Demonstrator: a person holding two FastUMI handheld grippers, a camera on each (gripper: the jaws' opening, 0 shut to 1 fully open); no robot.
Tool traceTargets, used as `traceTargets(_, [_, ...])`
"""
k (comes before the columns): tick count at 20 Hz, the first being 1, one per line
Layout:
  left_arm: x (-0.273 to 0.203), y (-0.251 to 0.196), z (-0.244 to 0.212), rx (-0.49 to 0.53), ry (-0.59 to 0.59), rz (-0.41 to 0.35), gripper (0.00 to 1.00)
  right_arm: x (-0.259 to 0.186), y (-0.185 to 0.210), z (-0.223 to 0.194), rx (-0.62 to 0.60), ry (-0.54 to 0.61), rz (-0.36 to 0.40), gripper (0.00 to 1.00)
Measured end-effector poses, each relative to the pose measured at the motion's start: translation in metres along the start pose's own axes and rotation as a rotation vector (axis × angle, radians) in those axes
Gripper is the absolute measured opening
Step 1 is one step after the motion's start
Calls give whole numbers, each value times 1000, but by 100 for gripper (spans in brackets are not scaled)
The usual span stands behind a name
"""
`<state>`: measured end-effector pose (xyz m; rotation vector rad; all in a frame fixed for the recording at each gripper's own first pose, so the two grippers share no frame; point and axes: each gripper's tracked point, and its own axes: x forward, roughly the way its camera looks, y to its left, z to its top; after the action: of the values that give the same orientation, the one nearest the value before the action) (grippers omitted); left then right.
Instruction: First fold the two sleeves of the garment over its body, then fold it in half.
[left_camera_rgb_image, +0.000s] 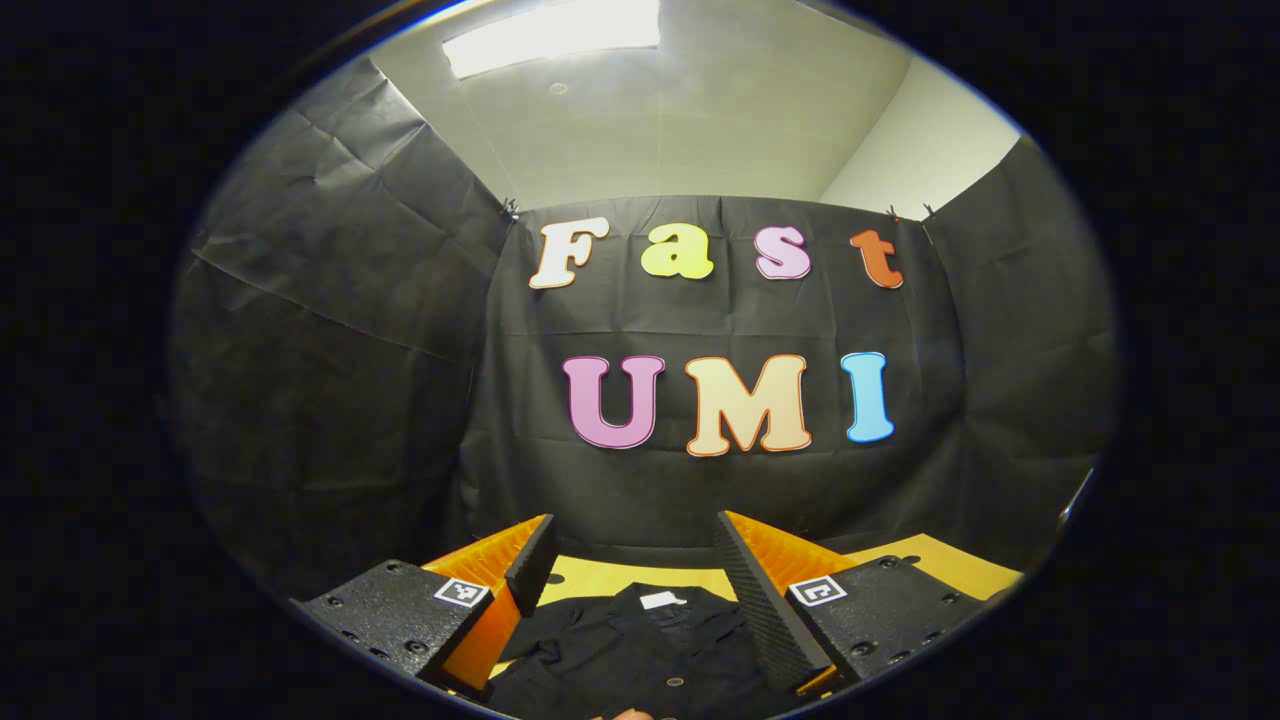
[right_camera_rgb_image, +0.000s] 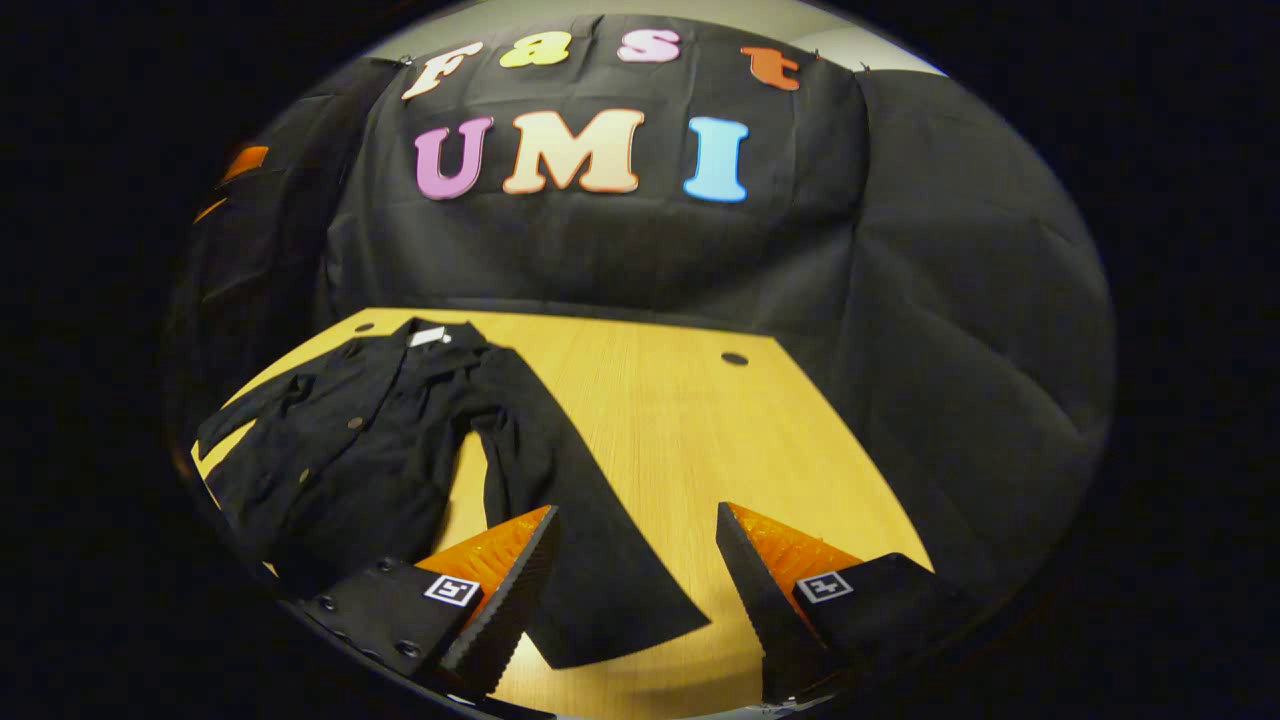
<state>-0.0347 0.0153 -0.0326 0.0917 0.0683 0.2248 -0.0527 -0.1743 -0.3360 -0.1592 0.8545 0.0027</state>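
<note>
A black garment (right_camera_rgb_image: 350, 440) lies flat on the wooden table (right_camera_rgb_image: 700, 430), its collar toward the booth's wall. One sleeve (right_camera_rgb_image: 570, 520) is stretched out straight from the body, away from it, and the cuff end lies between the fingers of the right gripper (right_camera_rgb_image: 635, 560), which is spread wide and grips nothing. The left gripper (left_camera_rgb_image: 635, 570) is above the collar (left_camera_rgb_image: 665, 600) of the garment, also released and not touching the cloth.
</note>
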Motion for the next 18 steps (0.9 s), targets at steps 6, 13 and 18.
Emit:
traceTargets(6, [-13,4,-3,19,20,38,92,21,-2,-70,-14,215,40,99])
traceTargets(13, [-18,19,-1,35,35,78,92,26,10,-87,12,246,113,71])
traceTargets(18, [-14,32,-5,34,27,73,93,27,8,-86,83,223,49,14])
